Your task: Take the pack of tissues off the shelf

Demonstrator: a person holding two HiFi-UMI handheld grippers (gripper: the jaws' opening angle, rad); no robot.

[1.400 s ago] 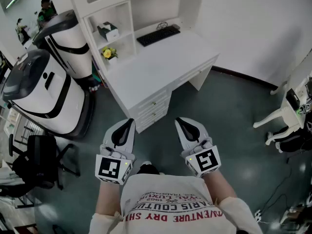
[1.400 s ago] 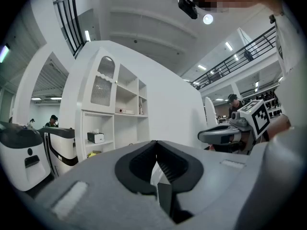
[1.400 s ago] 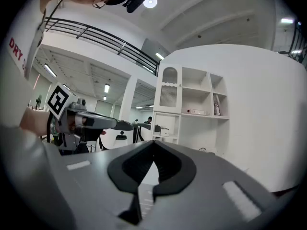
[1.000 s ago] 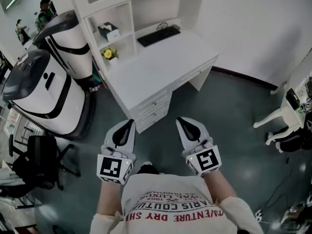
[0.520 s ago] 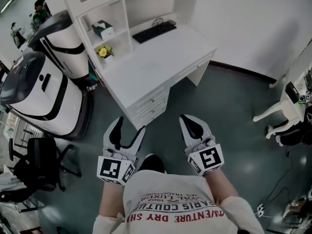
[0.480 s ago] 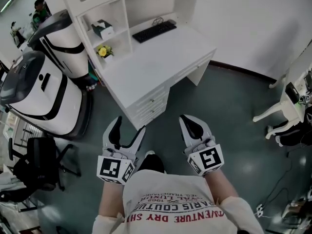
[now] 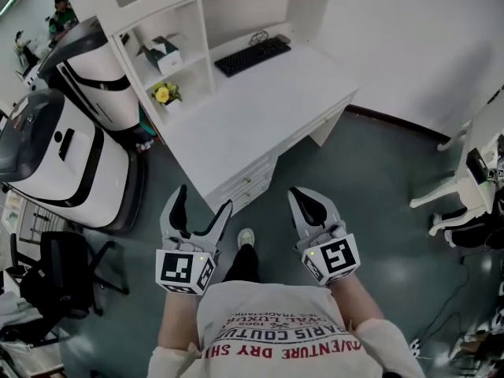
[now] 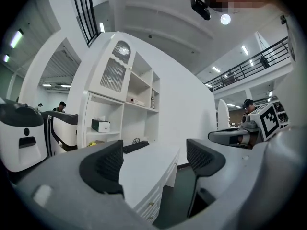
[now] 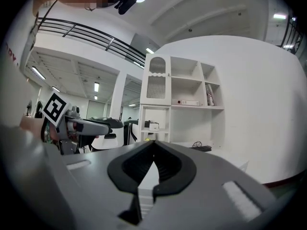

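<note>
The pack of tissues [image 7: 164, 52] sits in an open shelf [image 7: 201, 38] compartment, far ahead of the left tool [image 7: 203, 199] and off to its left. The compartment just under it holds yellow flowers [image 7: 162, 94]. A keyboard [image 7: 253, 56] lies on the white surface [image 7: 260, 109] ahead of both tools. The left tool's jaws are spreading with nothing between them. The right tool [image 7: 301, 197] is pressed together, empty. Behind them, the shirt's [image 7: 276, 321] upside-down red print seems to read "PARIS COUTU".
</note>
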